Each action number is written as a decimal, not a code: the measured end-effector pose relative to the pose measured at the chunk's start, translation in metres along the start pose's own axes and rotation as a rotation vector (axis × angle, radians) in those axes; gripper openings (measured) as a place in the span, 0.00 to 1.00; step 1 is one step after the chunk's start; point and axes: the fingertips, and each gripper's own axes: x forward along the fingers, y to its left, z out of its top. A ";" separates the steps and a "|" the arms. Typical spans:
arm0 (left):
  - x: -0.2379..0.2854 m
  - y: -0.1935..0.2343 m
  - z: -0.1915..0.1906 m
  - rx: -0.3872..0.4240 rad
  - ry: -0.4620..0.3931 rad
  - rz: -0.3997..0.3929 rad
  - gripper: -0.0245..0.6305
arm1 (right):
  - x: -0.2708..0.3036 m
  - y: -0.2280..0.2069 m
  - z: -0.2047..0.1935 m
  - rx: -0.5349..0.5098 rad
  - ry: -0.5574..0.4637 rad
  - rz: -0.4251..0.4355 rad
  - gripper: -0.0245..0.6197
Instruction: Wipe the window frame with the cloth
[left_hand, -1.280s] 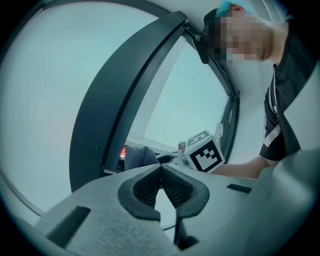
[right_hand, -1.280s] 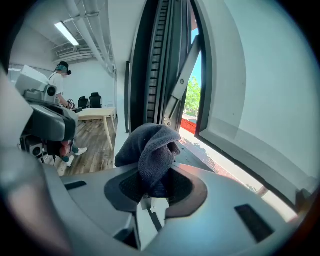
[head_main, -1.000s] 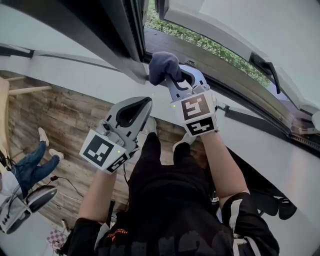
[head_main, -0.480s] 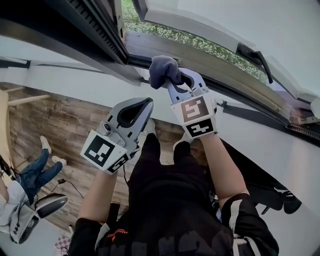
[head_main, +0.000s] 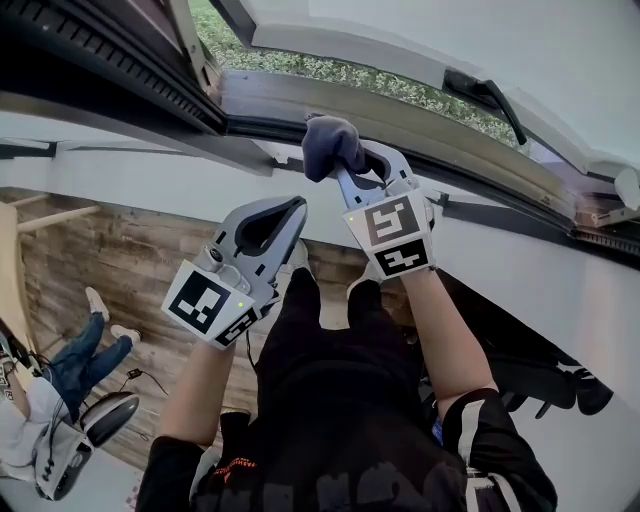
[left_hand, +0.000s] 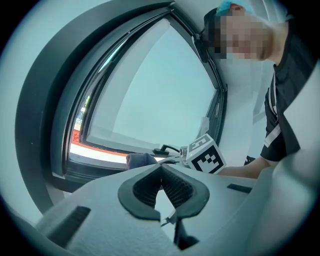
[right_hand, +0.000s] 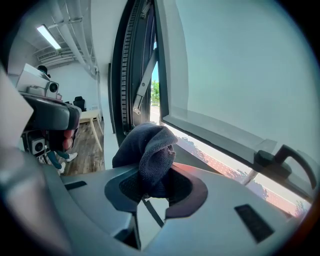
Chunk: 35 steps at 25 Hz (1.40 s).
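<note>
Wood floor (head_main: 120, 240), well below both pairs of jaws. Straight under them, two white shoes (head_main: 297, 252) planted on it. Off left of the left gripper's (head_main: 296, 206) jaws and lower, another pair of shoes (head_main: 97, 301) and a thin black cable (head_main: 140, 378) lying there.

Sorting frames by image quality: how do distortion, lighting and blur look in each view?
Head view: wide-angle bend curves the window frame, even daylight, cloth sharp. Left gripper view: dark round fisheye border, pale washed-out pane, mosaic masking at top right. Right gripper view: same fisheye border, cloth crisp, bright ceiling lamp top left.
</note>
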 end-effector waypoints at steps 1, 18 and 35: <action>0.003 -0.003 0.000 0.002 0.002 -0.006 0.07 | -0.003 -0.003 -0.003 0.004 0.000 -0.006 0.16; 0.060 -0.071 -0.007 0.040 0.042 -0.127 0.07 | -0.075 -0.074 -0.060 0.093 0.014 -0.141 0.16; 0.129 -0.146 -0.019 0.069 0.082 -0.258 0.07 | -0.157 -0.155 -0.128 0.190 0.037 -0.294 0.16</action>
